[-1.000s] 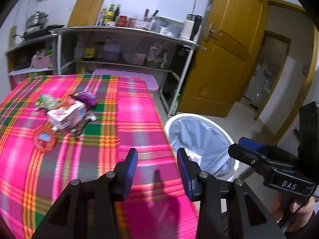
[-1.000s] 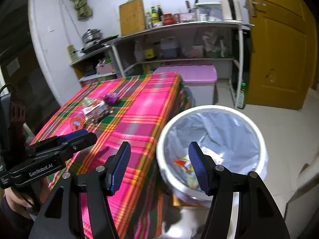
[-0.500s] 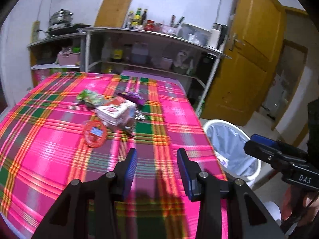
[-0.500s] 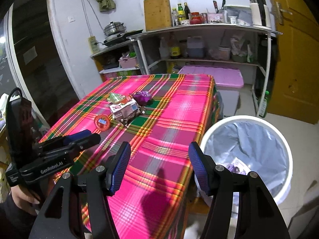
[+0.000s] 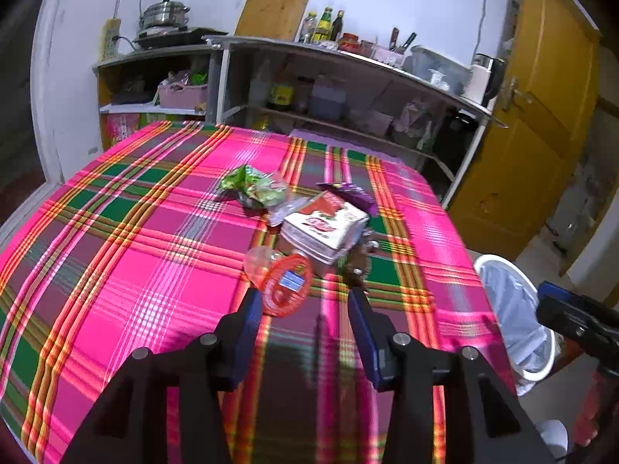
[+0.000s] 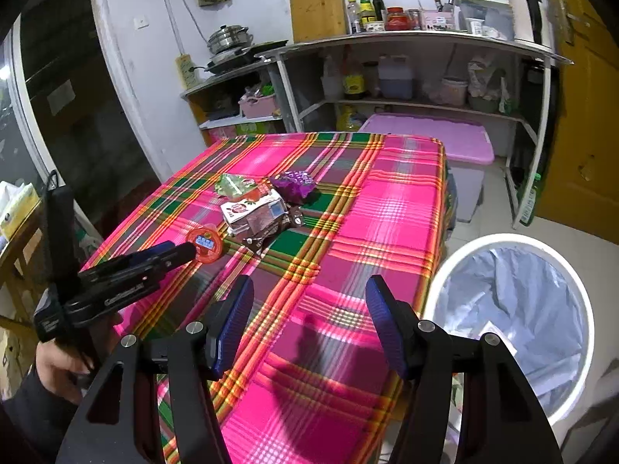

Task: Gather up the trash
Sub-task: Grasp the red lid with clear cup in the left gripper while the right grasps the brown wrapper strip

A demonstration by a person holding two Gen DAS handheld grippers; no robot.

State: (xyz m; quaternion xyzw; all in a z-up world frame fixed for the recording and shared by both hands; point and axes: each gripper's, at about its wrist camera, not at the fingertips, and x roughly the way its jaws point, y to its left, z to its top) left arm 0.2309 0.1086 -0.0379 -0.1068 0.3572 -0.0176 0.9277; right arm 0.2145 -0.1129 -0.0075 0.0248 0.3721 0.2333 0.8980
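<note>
A pile of trash lies mid-table on the pink plaid cloth [image 5: 154, 263]: a red-rimmed plastic cup [image 5: 287, 284], a white and red carton [image 5: 325, 230], a green wrapper [image 5: 251, 185] and a purple wrapper [image 5: 350, 193]. My left gripper [image 5: 303, 323] is open and empty, its tips just short of the cup. The pile also shows in the right wrist view, with the cup [image 6: 205, 243] and the carton [image 6: 255, 214]. My right gripper [image 6: 309, 321] is open and empty over the table's near edge. A white bin with a blue liner [image 6: 514, 309] stands on the floor to the right.
Metal shelves [image 6: 406, 73] with bottles, pots and jars line the back wall. A purple lidded box [image 6: 433, 135] sits behind the table. A yellow door [image 5: 541, 123] is at the right. The bin [image 5: 514, 317] stands beside the table's right edge.
Both grippers have swung left from over the bin toward the table. The left gripper has closed in on the trash pile, reaching the red-rimmed cup. Both stay open.
</note>
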